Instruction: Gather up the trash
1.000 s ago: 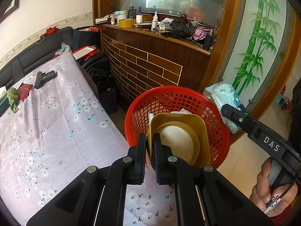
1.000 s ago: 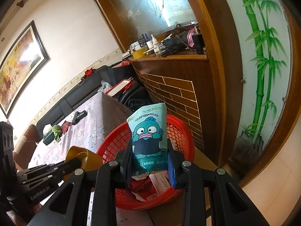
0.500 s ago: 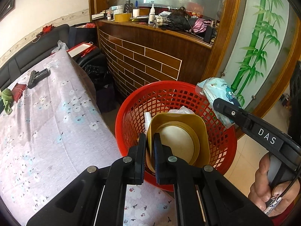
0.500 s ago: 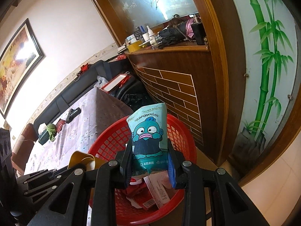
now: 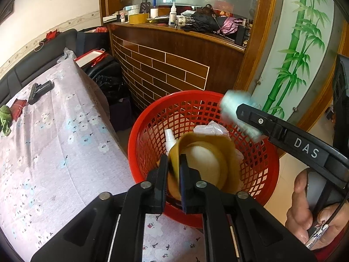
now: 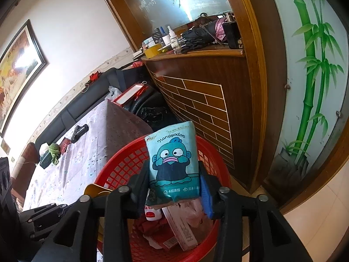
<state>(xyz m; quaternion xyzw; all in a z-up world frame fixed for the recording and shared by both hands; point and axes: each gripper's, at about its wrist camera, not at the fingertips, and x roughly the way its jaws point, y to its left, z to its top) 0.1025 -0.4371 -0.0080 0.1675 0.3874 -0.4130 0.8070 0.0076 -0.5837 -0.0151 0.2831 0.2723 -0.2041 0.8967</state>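
Note:
A red mesh basket (image 5: 257,179) stands beside the table, with trash inside; it also shows in the right wrist view (image 6: 122,166). My left gripper (image 5: 173,174) is shut on the rim of a gold paper tray (image 5: 231,159), held over the basket. My right gripper (image 6: 173,187) is shut on a teal Hangyodon tissue pack (image 6: 173,163), held above the basket's far side. That pack (image 5: 235,107) shows blurred in the left wrist view, with the right gripper's finger (image 5: 283,131) in front of it.
A table with a floral purple cloth (image 5: 54,148) lies left of the basket, carrying a black object (image 5: 39,89), a red item and a green cloth (image 5: 5,118). A wooden counter (image 5: 174,69) with bottles and clutter stands behind. Bamboo-painted glass panel (image 5: 294,54) at right.
Both grippers have moved farther over the basket. The gold tray has tilted and bent in my left gripper. The tissue pack still sits in my right gripper.

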